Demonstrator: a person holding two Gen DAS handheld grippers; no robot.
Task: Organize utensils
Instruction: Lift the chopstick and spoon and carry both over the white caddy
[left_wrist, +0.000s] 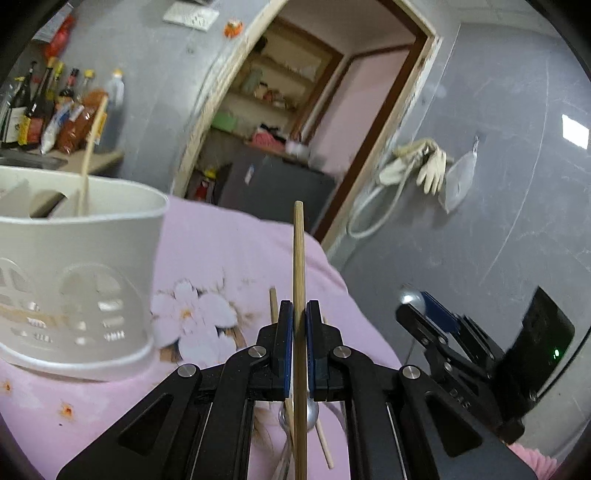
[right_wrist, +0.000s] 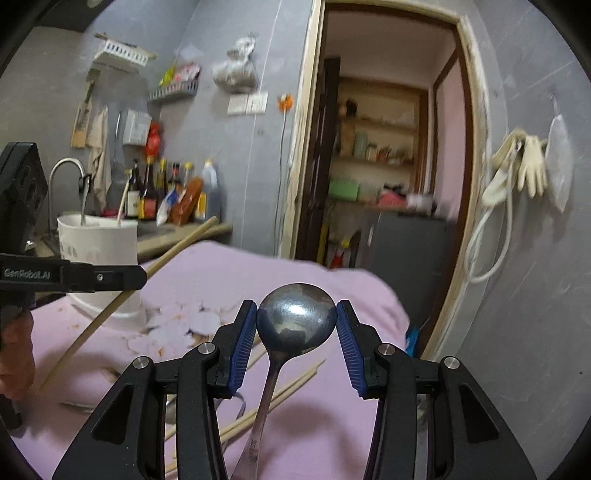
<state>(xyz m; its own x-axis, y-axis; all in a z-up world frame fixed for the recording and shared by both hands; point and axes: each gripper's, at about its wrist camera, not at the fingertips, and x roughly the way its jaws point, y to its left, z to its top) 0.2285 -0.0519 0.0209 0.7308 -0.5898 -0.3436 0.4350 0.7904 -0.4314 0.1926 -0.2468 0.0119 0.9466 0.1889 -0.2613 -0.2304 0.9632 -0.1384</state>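
My left gripper (left_wrist: 299, 314) is shut on a wooden chopstick (left_wrist: 299, 266) that sticks up past the fingertips, right of the white utensil holder (left_wrist: 85, 280). The holder holds one chopstick (left_wrist: 90, 147). My right gripper (right_wrist: 296, 317) is shut on the bowl of a metal spoon (right_wrist: 295, 317), held above the pink cloth. It also shows in the left wrist view (left_wrist: 417, 306). The left gripper (right_wrist: 142, 277) with its chopstick (right_wrist: 177, 247) shows at the left of the right wrist view, in front of the holder (right_wrist: 98, 240). Loose chopsticks (right_wrist: 288, 387) and a spoon (left_wrist: 314, 413) lie on the cloth.
The pink flowered cloth (left_wrist: 221, 258) covers the table; its far edge drops toward a doorway (right_wrist: 384, 166). Sauce bottles (right_wrist: 166, 192) and a faucet (right_wrist: 66, 166) stand behind the holder. Gloves (right_wrist: 524, 166) hang on the grey wall at right.
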